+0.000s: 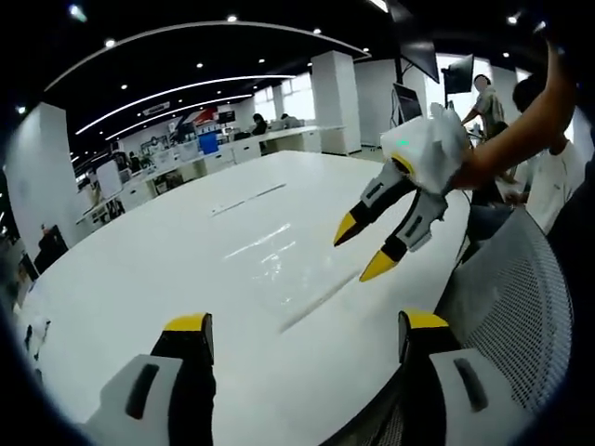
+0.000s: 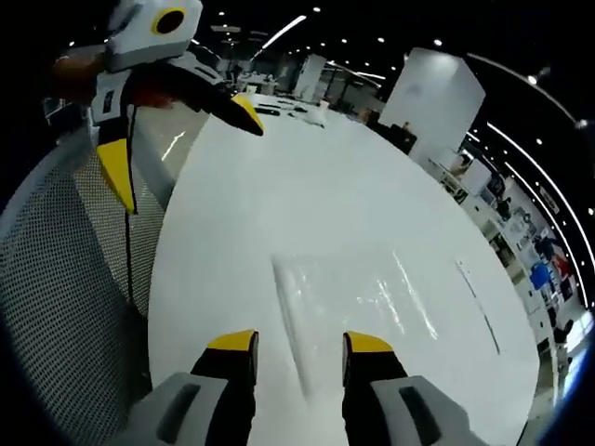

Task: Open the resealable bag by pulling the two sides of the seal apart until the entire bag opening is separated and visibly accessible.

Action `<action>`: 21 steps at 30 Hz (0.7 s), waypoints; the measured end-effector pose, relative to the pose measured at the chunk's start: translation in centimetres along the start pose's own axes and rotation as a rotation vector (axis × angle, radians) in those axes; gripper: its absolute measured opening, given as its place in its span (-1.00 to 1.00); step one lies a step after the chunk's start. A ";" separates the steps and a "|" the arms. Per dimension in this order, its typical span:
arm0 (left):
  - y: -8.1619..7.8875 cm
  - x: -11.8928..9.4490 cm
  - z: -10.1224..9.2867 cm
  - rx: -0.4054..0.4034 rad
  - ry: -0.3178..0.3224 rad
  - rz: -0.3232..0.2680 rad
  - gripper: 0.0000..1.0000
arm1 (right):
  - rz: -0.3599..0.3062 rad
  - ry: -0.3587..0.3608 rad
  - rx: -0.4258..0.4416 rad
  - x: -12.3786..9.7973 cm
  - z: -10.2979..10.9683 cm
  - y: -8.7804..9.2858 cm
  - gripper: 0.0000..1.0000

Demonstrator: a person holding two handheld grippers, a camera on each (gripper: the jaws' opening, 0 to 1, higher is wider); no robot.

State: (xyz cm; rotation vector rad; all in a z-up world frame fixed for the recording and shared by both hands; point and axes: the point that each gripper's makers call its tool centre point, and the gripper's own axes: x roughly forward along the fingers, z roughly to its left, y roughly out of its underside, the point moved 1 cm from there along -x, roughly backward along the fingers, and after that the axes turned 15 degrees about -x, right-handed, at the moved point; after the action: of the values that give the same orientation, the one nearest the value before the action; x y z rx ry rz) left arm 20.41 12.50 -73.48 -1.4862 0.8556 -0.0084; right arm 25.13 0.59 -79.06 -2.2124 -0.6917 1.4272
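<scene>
A clear resealable bag (image 1: pixel 279 265) lies flat on the white table (image 1: pixel 167 251), hard to make out apart from its glare and a dark edge line. In the left gripper view my left gripper (image 1: pixel 307 325) is open, hovering short of the bag with nothing between its jaws. My right gripper (image 1: pixel 361 248) comes in from the right, open, its yellow tips just above the bag's right side. In the right gripper view the bag (image 2: pixel 363 297) sits right ahead of my open right gripper (image 2: pixel 299 344). The left gripper (image 2: pixel 181 144) hangs open at the upper left.
A grey mesh chair back (image 1: pixel 511 307) stands against the table's near edge, also seen as the chair back (image 2: pixel 65 279) in the right gripper view. People (image 1: pixel 485 102) stand behind the table. Desks and white pillars (image 1: pixel 335 98) fill the room beyond.
</scene>
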 end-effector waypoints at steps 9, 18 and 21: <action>0.2 -0.5 -0.2 -0.018 -0.003 -0.014 0.66 | -0.094 0.116 0.355 -3.2 -0.8 -0.3 -0.17; 0.5 -0.9 -1.3 -0.027 0.003 -0.023 0.75 | -0.132 0.173 0.405 -5.6 0.9 -0.6 -0.03; 0.9 -1.2 -1.6 -0.027 0.005 -0.017 0.72 | -0.128 0.166 0.407 -6.0 2.0 -0.6 0.07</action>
State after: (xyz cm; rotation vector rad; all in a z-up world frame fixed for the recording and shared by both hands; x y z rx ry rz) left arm 18.36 11.87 -73.44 -1.5189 0.8501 -0.0127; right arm 21.09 -2.47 -75.22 -1.9042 -0.4321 1.1829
